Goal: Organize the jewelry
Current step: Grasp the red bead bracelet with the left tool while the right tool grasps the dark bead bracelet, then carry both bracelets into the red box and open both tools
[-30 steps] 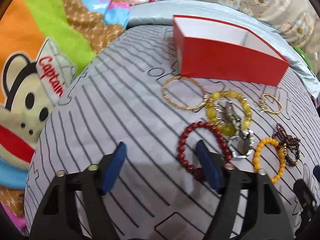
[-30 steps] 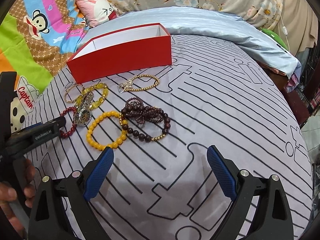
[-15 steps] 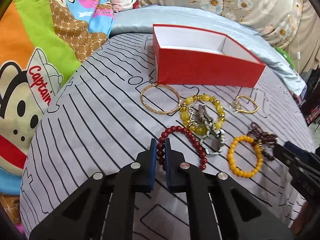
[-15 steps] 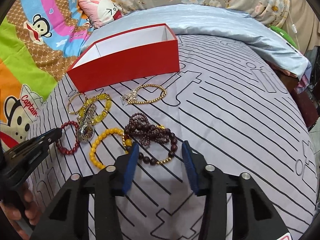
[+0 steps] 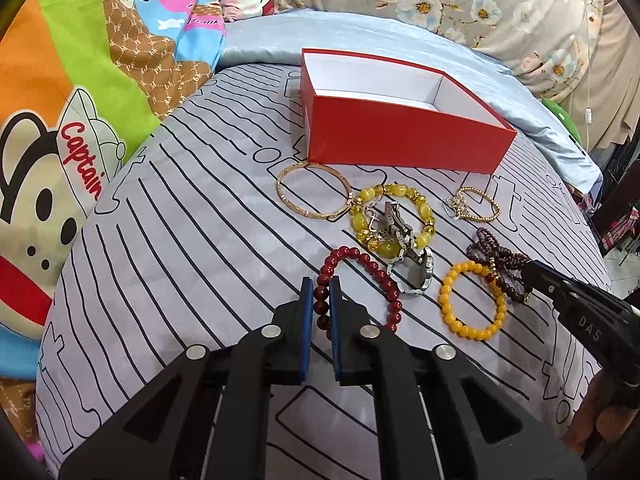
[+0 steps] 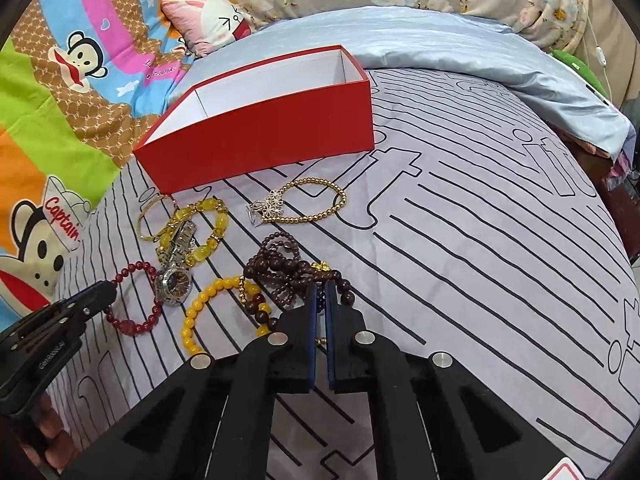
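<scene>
1. Left wrist view: the left gripper (image 5: 321, 292) has its blue pads pressed on the near side of the dark red bead bracelet (image 5: 362, 286), which lies on the grey striped bedsheet (image 5: 180, 240); its jaws have just been closing, and the beads are between them.
2. Same view: beyond the bracelet lie a gold bangle (image 5: 314, 196), a yellow stone bracelet (image 5: 392, 220) with a silver watch (image 5: 414, 268) across it, an orange bead bracelet (image 5: 472, 300) and a thin gold chain bracelet (image 5: 478, 208). The red box (image 5: 400, 144) stands open behind them, white inside.
3. Same view: the right gripper (image 5: 530, 270) comes in from the right, its tip on the dark brown bead strand (image 5: 500, 256).
4. Right wrist view: the right gripper (image 6: 321, 292) is closed on the dark brown bead strand (image 6: 280, 268); its jaws have just been closing, and a few beads show between the pads.
5. Same view: the strand partly overlaps the orange bead bracelet (image 6: 208, 304). The gold chain bracelet (image 6: 308, 204) lies just beyond, near the red box (image 6: 264, 136). At the left edge the left gripper (image 6: 108, 292) touches the dark red bracelet (image 6: 134, 300)
</scene>
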